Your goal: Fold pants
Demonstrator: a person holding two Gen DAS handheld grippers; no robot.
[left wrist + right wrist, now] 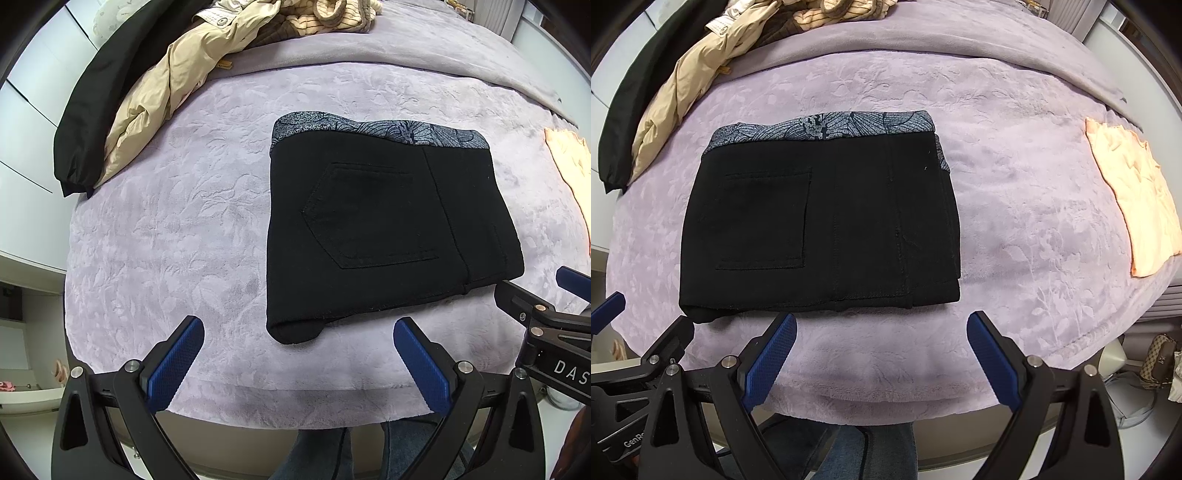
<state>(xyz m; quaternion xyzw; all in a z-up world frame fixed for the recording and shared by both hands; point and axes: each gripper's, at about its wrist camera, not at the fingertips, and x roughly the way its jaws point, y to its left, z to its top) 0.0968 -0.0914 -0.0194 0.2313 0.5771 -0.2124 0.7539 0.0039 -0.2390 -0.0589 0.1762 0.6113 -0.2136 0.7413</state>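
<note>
1. Blue-padded fingers point(173, 363) of the left gripper point(299, 358) fill the bottom of its own view, spread wide apart with nothing between them, hovering over the near edge of the bed.
2. Likewise, the right gripper point(882, 354) stands with its jaws wide apart and empty above the same near edge; its fingers point(991, 360) touch no cloth.
3. Each gripper shows at the margin of the other's view, the two held side by side.
4. Folded into a compact rectangle, the black pants point(373, 229) lie flat on the lilac embossed blanket point(177, 229), close to the near edge, with a back pocket facing up.
5. A grey patterned waistband point(827, 127) runs along the far side of the fold.
6. Toward the right edge of the bed, a peach cloth point(1137, 199) lies flat, well apart from the pants.
7. At the far left corner sits a heap of clothing: a beige jacket point(173, 92), a black garment point(92, 110) beside it, and a striped piece point(332, 16) behind.
</note>
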